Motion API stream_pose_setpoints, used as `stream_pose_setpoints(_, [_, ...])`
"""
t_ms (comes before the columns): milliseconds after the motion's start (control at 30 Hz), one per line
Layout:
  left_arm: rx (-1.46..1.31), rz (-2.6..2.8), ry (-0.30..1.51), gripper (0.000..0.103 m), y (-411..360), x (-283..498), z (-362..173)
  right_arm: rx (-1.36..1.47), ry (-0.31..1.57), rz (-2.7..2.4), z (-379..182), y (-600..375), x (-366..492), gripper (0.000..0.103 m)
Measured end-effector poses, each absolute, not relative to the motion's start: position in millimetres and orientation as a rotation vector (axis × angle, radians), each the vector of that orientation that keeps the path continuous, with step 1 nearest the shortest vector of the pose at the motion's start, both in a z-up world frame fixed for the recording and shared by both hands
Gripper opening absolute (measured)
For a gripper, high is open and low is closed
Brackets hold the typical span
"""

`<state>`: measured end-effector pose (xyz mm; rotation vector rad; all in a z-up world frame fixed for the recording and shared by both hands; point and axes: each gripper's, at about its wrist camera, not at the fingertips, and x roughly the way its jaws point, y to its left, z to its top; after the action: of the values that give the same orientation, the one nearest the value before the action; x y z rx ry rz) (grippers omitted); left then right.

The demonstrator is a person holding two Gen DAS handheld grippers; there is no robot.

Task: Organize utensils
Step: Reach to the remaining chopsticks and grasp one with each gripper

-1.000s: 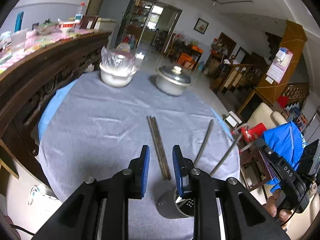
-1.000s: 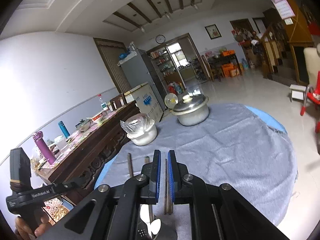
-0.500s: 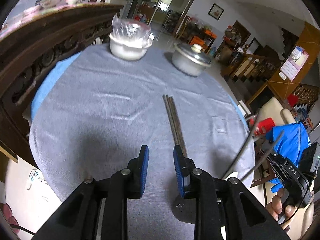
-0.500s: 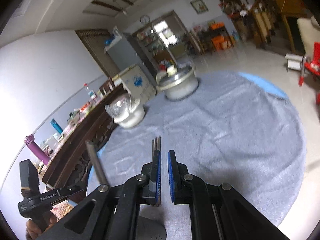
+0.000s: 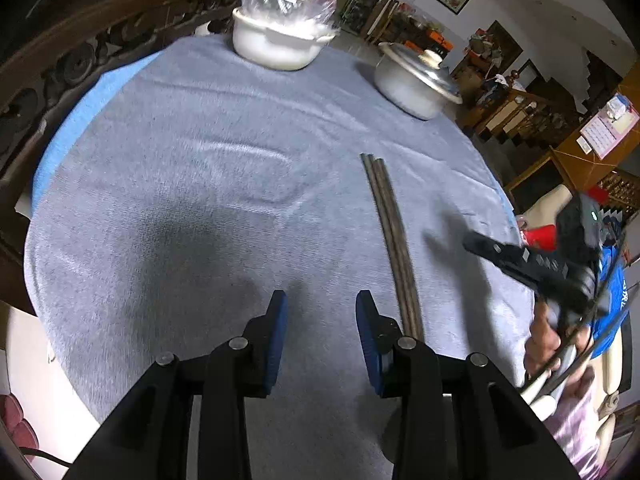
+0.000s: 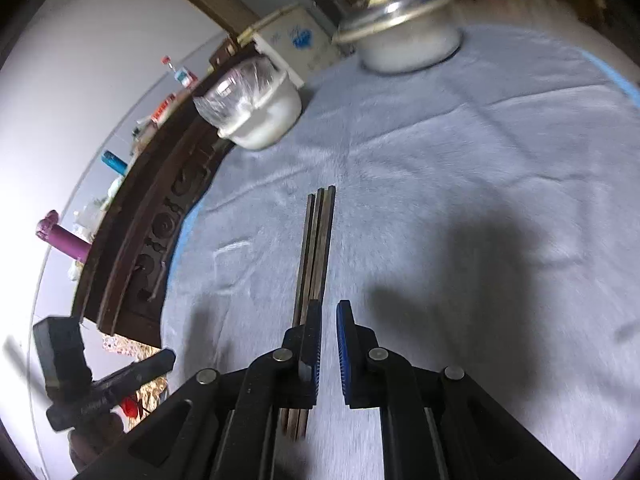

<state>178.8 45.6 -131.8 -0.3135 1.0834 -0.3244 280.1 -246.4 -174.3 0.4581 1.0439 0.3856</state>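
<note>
Left gripper (image 5: 320, 336): jaws wide apart, nothing between them, held over the near part of the grey cloth (image 5: 200, 200) that covers the round table. Its blue-padded fingers (image 5: 276, 340) frame bare cloth only.

Chopsticks (image 5: 390, 232): a bundle of dark sticks lying flat on the cloth, side by side and touching, running from near to far. In the left wrist view they lie just right of the left gripper's right finger, their near ends passing behind it.

Right gripper (image 6: 328, 344): jaws narrow — a slim gap shows between the blue pads, and nothing is seen in that gap. In the right wrist view the chopsticks (image 6: 318, 240) run just left of the gap, their near ends hidden behind the left finger (image 6: 312, 344). Whether that finger touches them cannot be told. The frame is somewhat blurred.

From the left wrist view the right gripper (image 5: 532, 264) appears at the right edge of the table, held in a hand.

Far side of the table: a white bowl (image 5: 276, 40) covered with clear plastic at far left, and a metal pot (image 5: 416, 80) with a lid at far right — well apart from the chopsticks. A carved dark wooden sideboard (image 6: 160, 216) stands along the table's left.
</note>
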Motion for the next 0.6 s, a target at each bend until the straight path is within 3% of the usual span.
stream_pose_setpoints(233, [-0.322, -0.340, 1.116, 0.036, 46.4, 204.2, -144.1, 0.365, 1.122, 0.408, -189.6, -207.4, 330.9, 0.010])
stream_pose_setpoints(600, [-0.316, -0.376, 1.128, 0.036, 37.4, 230.8, -151.7, 0.091, 1.120, 0.318, -198.9, -175.5, 338.7, 0.008])
